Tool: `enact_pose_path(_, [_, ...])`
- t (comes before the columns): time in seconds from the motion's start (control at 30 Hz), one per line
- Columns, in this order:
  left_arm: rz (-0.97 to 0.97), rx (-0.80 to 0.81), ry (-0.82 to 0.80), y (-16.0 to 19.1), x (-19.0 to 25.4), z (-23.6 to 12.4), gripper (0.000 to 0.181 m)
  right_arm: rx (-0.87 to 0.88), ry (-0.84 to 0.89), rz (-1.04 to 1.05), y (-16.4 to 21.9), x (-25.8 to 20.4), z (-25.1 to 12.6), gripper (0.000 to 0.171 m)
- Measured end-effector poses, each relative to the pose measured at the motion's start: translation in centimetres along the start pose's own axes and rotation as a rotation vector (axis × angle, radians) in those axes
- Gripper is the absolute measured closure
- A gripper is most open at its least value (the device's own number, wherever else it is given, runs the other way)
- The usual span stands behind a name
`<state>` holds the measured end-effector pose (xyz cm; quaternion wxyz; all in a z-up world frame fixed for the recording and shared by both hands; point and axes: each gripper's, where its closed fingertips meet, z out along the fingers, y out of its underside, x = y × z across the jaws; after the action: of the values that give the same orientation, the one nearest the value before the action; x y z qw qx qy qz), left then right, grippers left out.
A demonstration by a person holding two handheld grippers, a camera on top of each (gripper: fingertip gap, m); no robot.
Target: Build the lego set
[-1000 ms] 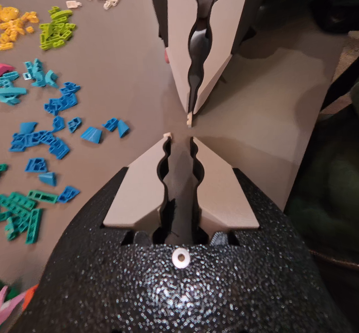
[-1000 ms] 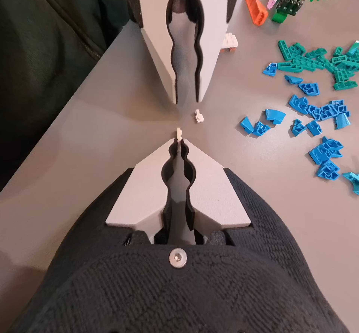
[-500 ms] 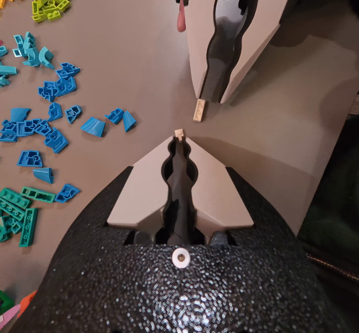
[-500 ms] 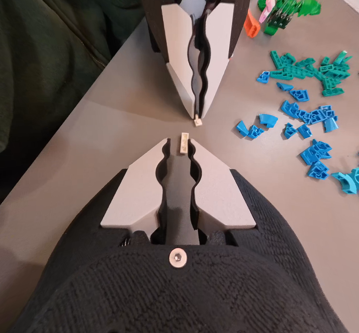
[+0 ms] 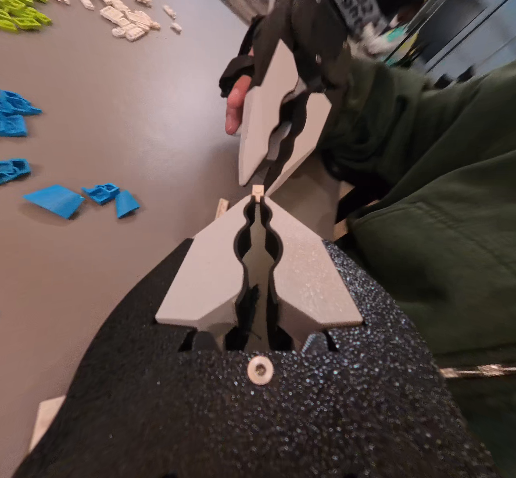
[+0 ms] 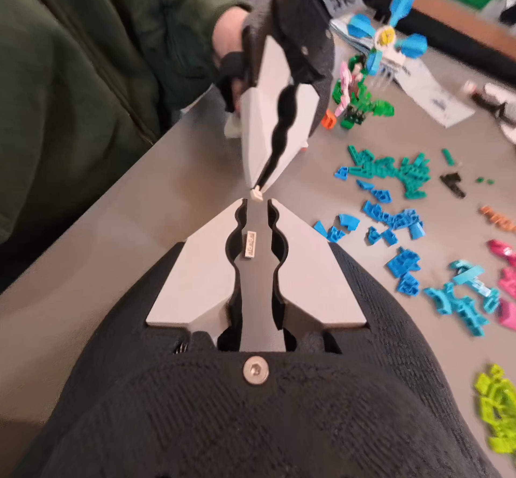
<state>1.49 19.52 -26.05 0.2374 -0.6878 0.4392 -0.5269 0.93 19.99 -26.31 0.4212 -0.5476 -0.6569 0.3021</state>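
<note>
My left gripper (image 5: 257,199) is shut on a small white piece (image 5: 257,191) and holds it above the grey table (image 5: 139,102). It faces my right gripper (image 5: 255,178) tip to tip. My right gripper (image 6: 256,201) is open and empty, and the small white piece (image 6: 257,193) in the left gripper (image 6: 258,184) hangs just beyond its tips. A long white plate (image 6: 250,244) lies flat on the table below, seen between the right fingers. The plate (image 5: 222,207) also shows in the left wrist view, half hidden by the left finger.
Loose bricks lie in heaps: blue (image 6: 391,219), teal green (image 6: 402,171), lime (image 6: 497,403), white (image 5: 122,18). Built flower models (image 6: 360,93) and a paper sheet (image 6: 435,96) stand farther back. The table edge (image 6: 111,199) runs by a person's dark green jacket (image 6: 69,88). Both grippers' tips are close together, under 4 cm apart. Both grippers' tips are roughly 5 cm from the long white plate (image 6: 250,244). The left camera catches it too, in the left wrist view (image 5: 221,209).
The right gripper opened and let the long plate drop onto the table. The left gripper shut on the small white piece. Both grippers have risen and tilted, tips still facing.
</note>
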Motion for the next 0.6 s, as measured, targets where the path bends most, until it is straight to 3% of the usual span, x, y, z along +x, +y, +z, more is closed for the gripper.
enact_pose_path(0.2, [-0.134,0.025,0.098,-0.1,0.6,-0.2,0.181,0.020,0.075,-0.201,-1.2,-0.2,-0.2,0.162])
enact_pose_path(0.37, [-0.148,0.031,0.111,-0.1,0.6,-0.2,0.181,0.014,0.055,-0.179,-1.1,-0.4,-0.1,0.166])
enact_pose_path(0.47, [-0.039,0.051,0.037,-0.4,0.2,-0.3,0.175,0.044,0.049,-0.045,-1.0,0.2,-0.2,0.168])
enact_pose_path(0.53, [0.124,0.040,-0.057,-0.4,-0.1,-0.4,0.160,0.086,0.036,0.071,-1.1,0.6,-0.3,0.168])
enact_pose_path(0.6, [0.297,0.031,-0.160,-0.5,-0.5,-0.6,0.159,0.117,0.025,0.151,-1.0,1.0,-0.5,0.168])
